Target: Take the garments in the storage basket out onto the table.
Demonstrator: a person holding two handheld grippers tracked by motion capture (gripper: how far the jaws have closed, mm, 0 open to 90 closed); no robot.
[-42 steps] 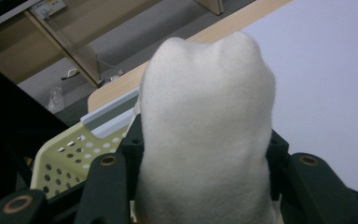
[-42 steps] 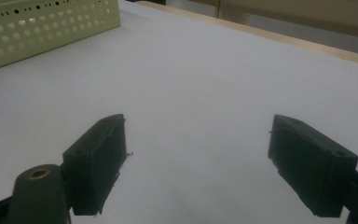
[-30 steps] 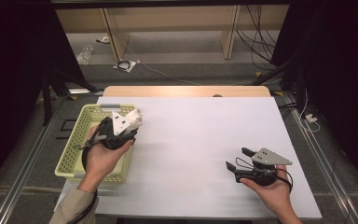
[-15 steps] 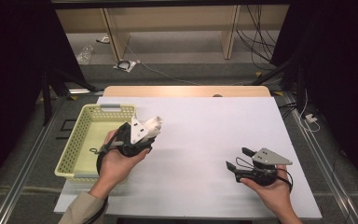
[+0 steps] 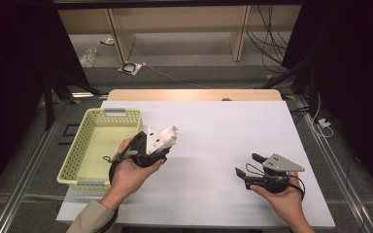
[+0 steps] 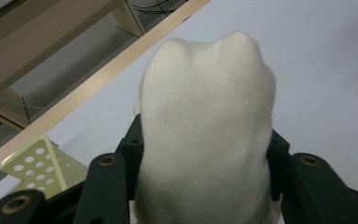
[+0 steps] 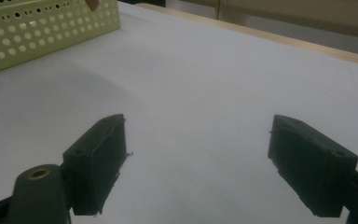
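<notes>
A white rolled sock (image 5: 168,135) is clamped in my left gripper (image 5: 162,141), held above the white table (image 5: 213,145) just right of the yellow basket (image 5: 77,167). In the left gripper view the sock (image 6: 205,130) bulges up between the two black jaws, which press on its sides. My right gripper (image 5: 246,165) rests low over the table's front right, in a hand. Its jaws stand wide apart with bare table between the fingertips (image 7: 98,158), so the right gripper (image 7: 198,163) holds nothing.
The perforated yellow basket (image 7: 37,28) stands at the table's left side; its inside looks bare. A wooden edge (image 5: 194,94) runs along the table's far side. Beyond it are the floor, shelf legs and cables.
My left gripper has carried the sock rightwards, from over the basket to above the table beside it. The right gripper has stayed where it was.
</notes>
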